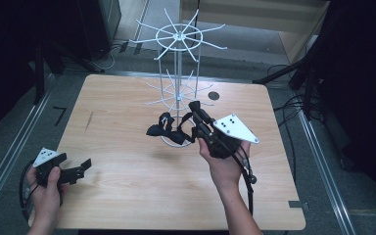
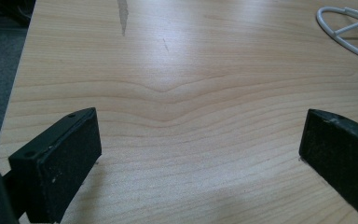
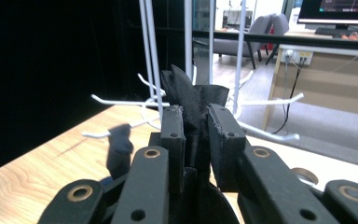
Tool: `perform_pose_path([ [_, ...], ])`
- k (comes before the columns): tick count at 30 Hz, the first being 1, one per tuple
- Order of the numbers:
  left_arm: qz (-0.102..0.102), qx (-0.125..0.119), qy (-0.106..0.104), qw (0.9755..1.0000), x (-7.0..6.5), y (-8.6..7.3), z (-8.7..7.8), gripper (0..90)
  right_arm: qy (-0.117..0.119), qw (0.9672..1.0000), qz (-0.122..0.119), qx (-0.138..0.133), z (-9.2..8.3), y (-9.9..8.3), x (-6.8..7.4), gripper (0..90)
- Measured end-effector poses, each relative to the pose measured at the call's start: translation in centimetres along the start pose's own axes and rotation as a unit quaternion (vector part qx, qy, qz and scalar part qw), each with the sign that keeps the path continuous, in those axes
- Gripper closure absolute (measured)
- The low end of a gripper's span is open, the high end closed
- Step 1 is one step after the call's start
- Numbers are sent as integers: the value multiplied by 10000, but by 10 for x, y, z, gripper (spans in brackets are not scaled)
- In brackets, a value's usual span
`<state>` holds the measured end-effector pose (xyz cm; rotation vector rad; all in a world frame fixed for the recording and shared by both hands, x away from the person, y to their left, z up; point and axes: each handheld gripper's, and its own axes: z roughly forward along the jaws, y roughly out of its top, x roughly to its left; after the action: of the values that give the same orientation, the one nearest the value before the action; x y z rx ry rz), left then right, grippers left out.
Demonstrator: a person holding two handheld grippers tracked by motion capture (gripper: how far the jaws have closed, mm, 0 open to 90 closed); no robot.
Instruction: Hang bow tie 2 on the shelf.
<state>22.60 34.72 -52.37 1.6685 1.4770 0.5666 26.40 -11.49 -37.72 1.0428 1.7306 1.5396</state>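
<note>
Right gripper view: your right gripper [image 3: 196,135] clenched on black fabric piece [image 3: 191,98], frame centre, by white wire rack [image 1: 178,73]. Probably sunglasses pouch; soft, light, floppy — pinch bunched fold. Left gripper [image 2: 200,154] released.

matt black cloth [image 3: 193,95], wood-grain table [image 1: 142,181]

Light wood surface [image 1: 127,171] mid-frame, dark round hole [image 1: 213,96] upper centre-right. Grey chair [image 3: 256,35] and monitor [image 3: 338,9] upper right of right gripper view.
</note>
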Motion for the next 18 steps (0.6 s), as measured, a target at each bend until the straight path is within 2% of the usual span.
perform_pose_path([
  [10, 4, 12, 3, 10000, 0, 0, 0, 0, -103, 9996, 231, 107, 8, -13, -14, 777],
  [18, -6, 14, -1, 10000, 0, 0, 0, 0, -130, 9991, 304, 246, 16, -21, -18, 774],
])
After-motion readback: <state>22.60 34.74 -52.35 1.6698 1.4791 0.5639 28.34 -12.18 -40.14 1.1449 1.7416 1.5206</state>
